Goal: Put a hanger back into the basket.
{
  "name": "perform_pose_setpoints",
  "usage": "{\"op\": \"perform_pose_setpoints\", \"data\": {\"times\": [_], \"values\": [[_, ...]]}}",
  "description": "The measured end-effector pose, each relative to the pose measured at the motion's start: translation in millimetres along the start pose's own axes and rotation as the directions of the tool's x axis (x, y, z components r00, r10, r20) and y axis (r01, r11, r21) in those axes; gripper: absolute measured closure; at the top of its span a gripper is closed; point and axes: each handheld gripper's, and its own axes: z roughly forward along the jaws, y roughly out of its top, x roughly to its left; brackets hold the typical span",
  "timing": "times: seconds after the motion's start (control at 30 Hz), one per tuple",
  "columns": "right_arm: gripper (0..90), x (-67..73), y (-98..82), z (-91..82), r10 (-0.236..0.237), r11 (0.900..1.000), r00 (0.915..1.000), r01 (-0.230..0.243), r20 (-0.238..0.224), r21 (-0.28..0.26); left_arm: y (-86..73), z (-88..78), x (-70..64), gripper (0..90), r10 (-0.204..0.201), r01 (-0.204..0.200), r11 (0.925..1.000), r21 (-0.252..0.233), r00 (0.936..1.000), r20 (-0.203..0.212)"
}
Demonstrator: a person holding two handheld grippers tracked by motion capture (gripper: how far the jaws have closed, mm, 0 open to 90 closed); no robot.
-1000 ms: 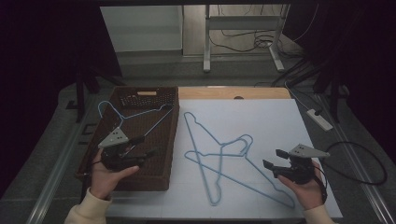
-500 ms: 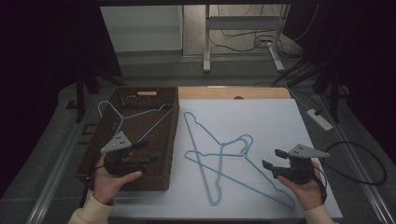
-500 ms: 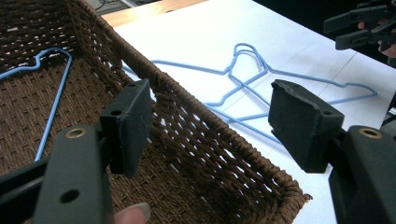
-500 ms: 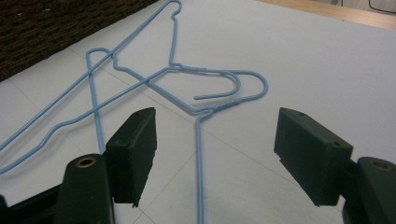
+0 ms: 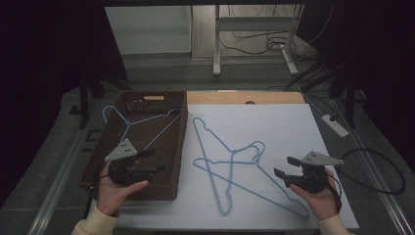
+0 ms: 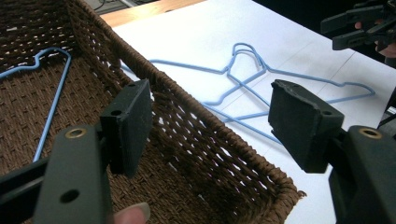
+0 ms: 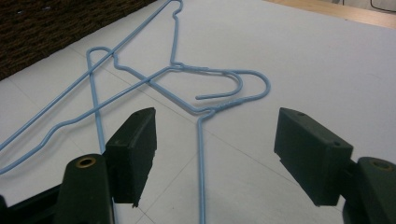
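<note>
Two light-blue wire hangers (image 5: 231,163) lie crossed on the white table top (image 5: 274,127). A third blue hanger (image 5: 147,119) rests in the brown woven basket (image 5: 178,147) at the left. My left gripper (image 5: 156,159) hovers open over the basket's near end, holding nothing. In the left gripper view the basket rim (image 6: 210,135) passes between my jaws, with the basket's hanger (image 6: 53,105) to the left. My right gripper (image 5: 283,165) stands open just right of the crossed hangers. One hanger's straight wire (image 7: 200,154) runs up between its open jaws.
A bare wooden strip (image 5: 244,97) borders the table's far edge. A power strip (image 5: 335,125) and cables lie on the floor to the right. Metal desk legs (image 5: 216,44) stand beyond the table. The white surface right of the hangers holds nothing.
My left gripper has drawn back a little toward the near end of the basket. The right gripper and all the hangers have stayed in place.
</note>
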Motion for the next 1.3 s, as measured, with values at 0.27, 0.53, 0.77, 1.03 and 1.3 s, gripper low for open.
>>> {"op": "perform_pose_setpoints", "data": {"times": [0.27,0.53,0.77,1.03,1.3], "values": [[30.3,4.0,5.7,3.5,-0.022,1.000,0.9997,0.022,-0.007,0.010,0.3,3.3,-2.9,31.6,0.002,-0.002,1.0000,0.007,1.0000,0.005],[30.3,10.0,20.5,12.0,-0.051,0.997,0.9987,0.051,-0.006,0.064,-0.2,6.3,-5.3,31.6,0.008,-0.008,0.9998,0.015,0.9999,0.012],[30.4,13.6,30.7,31.3,-0.065,0.986,0.9978,0.062,0.012,0.152,0.3,5.3,-5.2,31.6,0.009,-0.009,0.9999,0.014,0.9998,0.018],[32.3,7.3,42.8,47.4,-0.062,0.978,0.9978,0.057,0.023,0.198,0.0,6.9,-5.9,31.7,0.014,-0.014,0.9997,0.021,0.9997,0.021],[34.5,-9.2,58.4,72.0,-0.043,0.963,0.9982,0.030,0.042,0.269,-0.2,8.5,-6.2,31.7,0.015,-0.015,0.9996,0.024,0.9997,0.019]]}}
